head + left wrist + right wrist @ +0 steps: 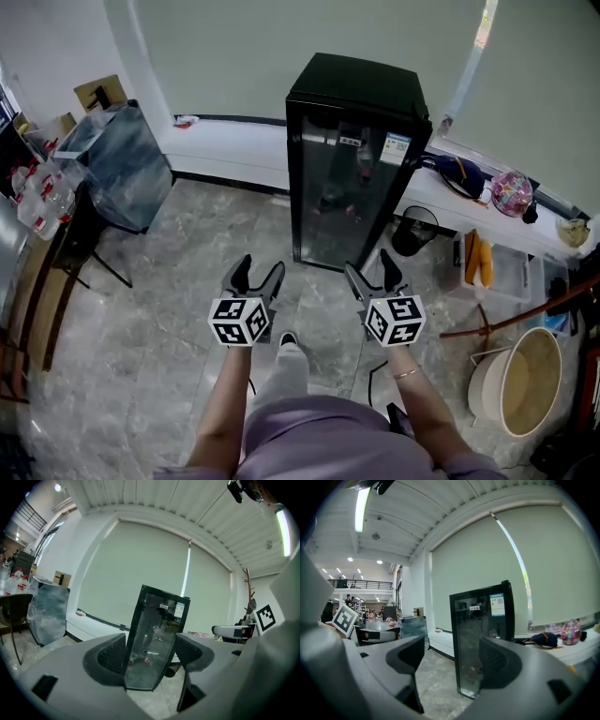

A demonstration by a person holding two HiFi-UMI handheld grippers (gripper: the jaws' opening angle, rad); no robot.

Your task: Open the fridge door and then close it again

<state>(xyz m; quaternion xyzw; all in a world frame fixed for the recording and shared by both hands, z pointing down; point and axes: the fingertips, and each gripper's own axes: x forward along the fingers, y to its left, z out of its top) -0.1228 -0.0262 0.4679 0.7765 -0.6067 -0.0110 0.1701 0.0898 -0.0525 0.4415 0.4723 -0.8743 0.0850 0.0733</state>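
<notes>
A black fridge [354,155] with a glass door [339,202] stands against the low white ledge, its door closed. It also shows in the left gripper view [154,641] and in the right gripper view [480,644]. My left gripper [255,276] and right gripper [373,272] hover side by side over the floor, a short way in front of the door and apart from it. Both stand open with nothing between their jaws. The other gripper's marker cube [265,617] shows at the right edge of the left gripper view.
A wrapped box on a stand [122,164] sits at the left, with bottles [37,192] beyond it. Right of the fridge are a black bin [412,230], a clear crate [502,267], a large bucket [525,380] and bags on the ledge [511,192].
</notes>
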